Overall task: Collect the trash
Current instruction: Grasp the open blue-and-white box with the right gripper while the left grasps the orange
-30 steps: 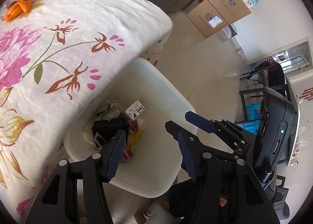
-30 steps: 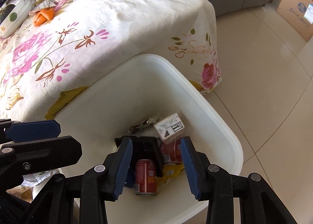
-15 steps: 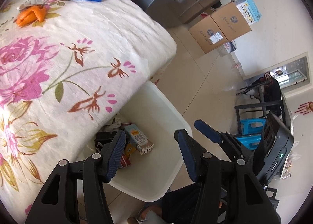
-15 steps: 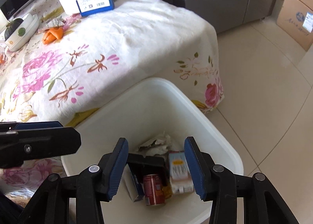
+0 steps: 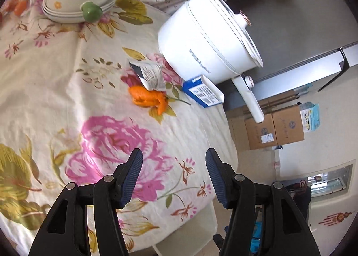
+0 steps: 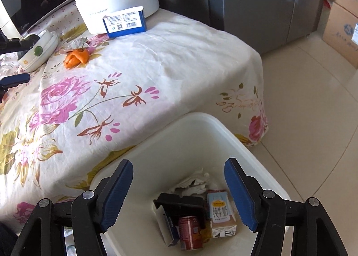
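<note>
Orange peel [image 5: 148, 99] lies up-frame of the empty, half-open left fingers [image 5: 173, 175]; right fingers [image 6: 179, 191], just widened, hold nothing.

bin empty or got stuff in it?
Not empty: the bin holds a red can, milk carton, tissue and boxes.

White tablecloth [image 5: 56, 81] with pink roses and olive leaves; orange peel [image 5: 148, 98]; blue-and-white box [image 6: 124, 22]; white bin [image 6: 264, 166]; red can [image 6: 190, 231].
</note>
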Tool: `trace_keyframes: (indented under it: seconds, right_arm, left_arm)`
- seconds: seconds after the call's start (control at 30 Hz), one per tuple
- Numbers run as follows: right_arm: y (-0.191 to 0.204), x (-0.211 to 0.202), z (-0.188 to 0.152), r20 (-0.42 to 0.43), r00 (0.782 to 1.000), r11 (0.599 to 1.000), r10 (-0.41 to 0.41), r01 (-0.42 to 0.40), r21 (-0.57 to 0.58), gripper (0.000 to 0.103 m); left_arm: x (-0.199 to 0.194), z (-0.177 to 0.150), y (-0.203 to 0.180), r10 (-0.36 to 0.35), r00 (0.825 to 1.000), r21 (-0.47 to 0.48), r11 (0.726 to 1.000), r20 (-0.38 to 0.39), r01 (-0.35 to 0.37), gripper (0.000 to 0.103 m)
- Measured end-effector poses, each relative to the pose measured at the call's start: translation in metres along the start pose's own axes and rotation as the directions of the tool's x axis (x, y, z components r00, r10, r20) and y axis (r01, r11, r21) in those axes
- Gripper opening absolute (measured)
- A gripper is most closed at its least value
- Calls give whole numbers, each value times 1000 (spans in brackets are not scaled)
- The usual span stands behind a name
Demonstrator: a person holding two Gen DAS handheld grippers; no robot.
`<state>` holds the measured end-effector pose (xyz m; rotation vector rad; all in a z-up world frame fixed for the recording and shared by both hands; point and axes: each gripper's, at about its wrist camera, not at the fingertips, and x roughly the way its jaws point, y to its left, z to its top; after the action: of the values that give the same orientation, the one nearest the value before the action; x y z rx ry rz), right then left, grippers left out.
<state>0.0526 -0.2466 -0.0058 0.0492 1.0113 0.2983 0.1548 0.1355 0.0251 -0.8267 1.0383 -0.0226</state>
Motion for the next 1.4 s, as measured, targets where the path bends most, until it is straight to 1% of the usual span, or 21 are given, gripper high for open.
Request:
trace_keyframes:
  seconds: [0.1,0.17,0.23,0.4,0.47,0.53,0.63,0.73,0.8,0.83,0.9,0.93,0.97,1.0,1.03,1.07,1.1,1.2,1.27,1.33,1.4]
  right_arm:
    - [4,3,5,4,999,999,40,-40,27,73]
    - [8,4,7,12,999,999,45,-46,30,74]
    - [13,7,10,15,999,999,48,-49,25,75]
    - [24,18,9,-5,998,998,55,-55,0,75]
    - [25,22,8,-11,999,999,44,-44,-12,75]
    - [23,25,8,-18,999,999,44,-45,-8,75]
    - [19,28,12,-26,998,998,57,-57,9,75]
    - [22,31,26,-18,995,995,99,-99,14,75]
    - [29,31,42,12,993,993,114,-114,-12,78]
    - [34,30,50,28,993,993,113,-112,-35,80]
    - [43,31,67,57,992,990,112,-107,-92,81]
    - [46,33,76,69,992,988,109,-100,-119,82]
    - [50,36,86,78,992,986,103,-92,-140,82]
    - [53,39,96,84,992,985,96,-82,-154,82]
    - [55,44,107,91,992,984,90,-75,-160,82]
    - [56,51,118,99,991,985,87,-70,-159,82]
    - [58,58,130,107,991,985,83,-66,-158,82]
    - [64,87,165,111,993,988,46,-29,-151,82]
    - [72,102,184,110,993,986,39,-21,-163,81]
    - [88,109,196,123,992,976,42,-14,-217,80]
    - [109,117,205,129,991,950,15,26,-310,80]
  left_arm:
    - [12,19,7,27,1000,-19,999,13,-26,62]
    - [26,27,11,46,999,-17,999,0,-46,63]
    - [50,33,11,70,997,15,997,-29,-70,64]
    - [87,48,19,170,985,61,984,-38,-168,63]
    - [93,52,19,171,984,84,982,-47,-167,63]
    - [97,55,14,174,984,124,978,-39,-168,63]
    - [102,57,3,195,981,208,960,-21,-187,64]
    - [112,53,-7,177,984,304,939,-34,-158,64]
    - [119,47,-13,192,981,374,913,-40,-163,64]
    - [123,43,-16,210,977,405,897,-42,-176,64]
    - [131,37,-20,251,967,454,868,-51,-202,63]
    - [131,34,-22,259,965,478,853,-36,-211,61]
    - [132,32,-26,254,967,493,846,-38,-203,53]
    - [132,31,-27,243,969,496,849,-56,-184,21]
    - [132,32,-28,238,968,485,858,-83,-170,0]
    - [131,32,-28,232,968,471,867,-97,-161,0]
    - [128,32,-30,221,970,472,869,-100,-149,0]
    - [118,33,-34,202,975,484,865,-95,-132,0]
    - [110,38,-34,173,979,457,883,-105,-108,0]
    - [100,43,-34,136,985,423,903,-110,-77,0]
    - [90,45,-37,114,989,413,908,-97,-64,0]
